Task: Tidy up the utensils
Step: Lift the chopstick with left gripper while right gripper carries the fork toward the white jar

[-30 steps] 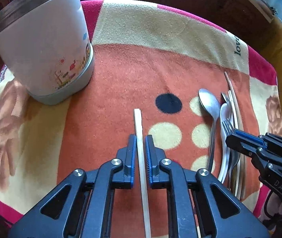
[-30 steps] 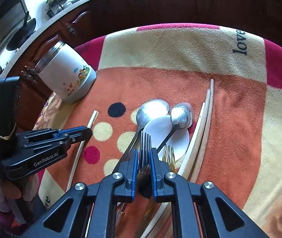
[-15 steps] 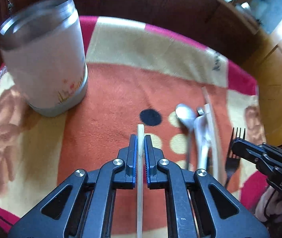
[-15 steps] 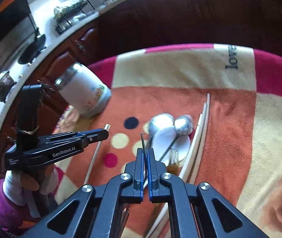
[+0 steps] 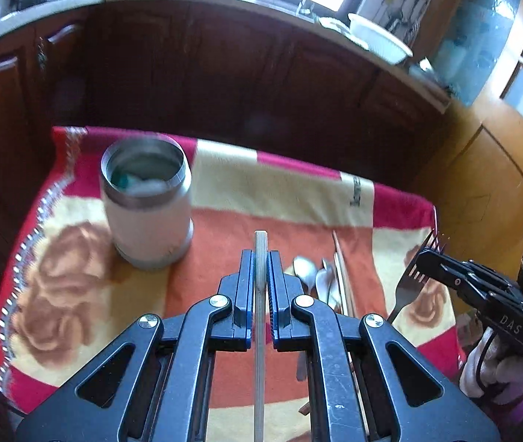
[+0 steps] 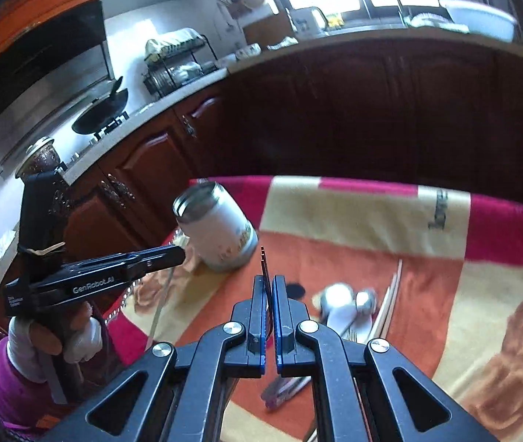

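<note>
My left gripper clamps a chopstick, my right gripper a fork. The open-topped jar sits at ten o'clock near the blanket edge; only my left view shows inside it.

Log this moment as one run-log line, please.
left gripper: shut on chopstick | right gripper: shut on fork | both above blanket | canister: upright, open

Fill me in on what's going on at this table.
A person holds a gripper in each hand above a patterned cloth. The left gripper is shut on a chopstick; the right gripper is shut on a fork. Spoons and more chopsticks lie on the cloth. An open steel canister stands upright at the left.
</note>
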Demonstrator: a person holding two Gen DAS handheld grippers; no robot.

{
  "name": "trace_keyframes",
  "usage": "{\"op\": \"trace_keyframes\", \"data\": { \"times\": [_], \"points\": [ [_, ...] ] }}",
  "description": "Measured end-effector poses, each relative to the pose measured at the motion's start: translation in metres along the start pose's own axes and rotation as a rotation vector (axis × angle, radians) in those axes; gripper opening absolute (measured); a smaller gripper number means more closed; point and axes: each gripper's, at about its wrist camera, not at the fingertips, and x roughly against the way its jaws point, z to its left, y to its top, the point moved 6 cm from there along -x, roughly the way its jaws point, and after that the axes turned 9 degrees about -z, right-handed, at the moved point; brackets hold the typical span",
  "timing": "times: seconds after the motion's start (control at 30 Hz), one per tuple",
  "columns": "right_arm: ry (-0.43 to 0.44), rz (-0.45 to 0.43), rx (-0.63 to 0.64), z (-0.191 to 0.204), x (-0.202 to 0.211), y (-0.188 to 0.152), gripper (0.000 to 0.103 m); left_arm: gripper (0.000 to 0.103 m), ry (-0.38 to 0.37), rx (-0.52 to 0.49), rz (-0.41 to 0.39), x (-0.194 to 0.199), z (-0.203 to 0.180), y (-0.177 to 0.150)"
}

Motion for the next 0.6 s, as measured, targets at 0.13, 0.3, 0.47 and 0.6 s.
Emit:
{"op": "trace_keyframes", "data": {
  "times": [0.13, 0.3, 0.47, 0.6],
  "points": [
    [-0.001, -0.055, 0.039, 0.015, -0.001, 0.033, 0.002, 0.005, 0.021, 0.012, -0.076, 0.018, 0.016, 0.036],
    [-0.001, -0.127, 0.090, 0.042, -0.012, 0.082, 0.002, 0.005, 0.088, 0.016, -0.182, 0.021, 0.048, 0.091],
    [0.003, -0.193, 0.119, 0.063, -0.031, 0.126, 0.002, 0.005, 0.127, 0.067, -0.245, 0.005, 0.086, 0.141],
    [-0.002, -0.230, 0.142, 0.075, -0.057, 0.156, 0.002, 0.005, 0.142, 0.069, -0.285, -0.015, 0.103, 0.164]
  ]
}}
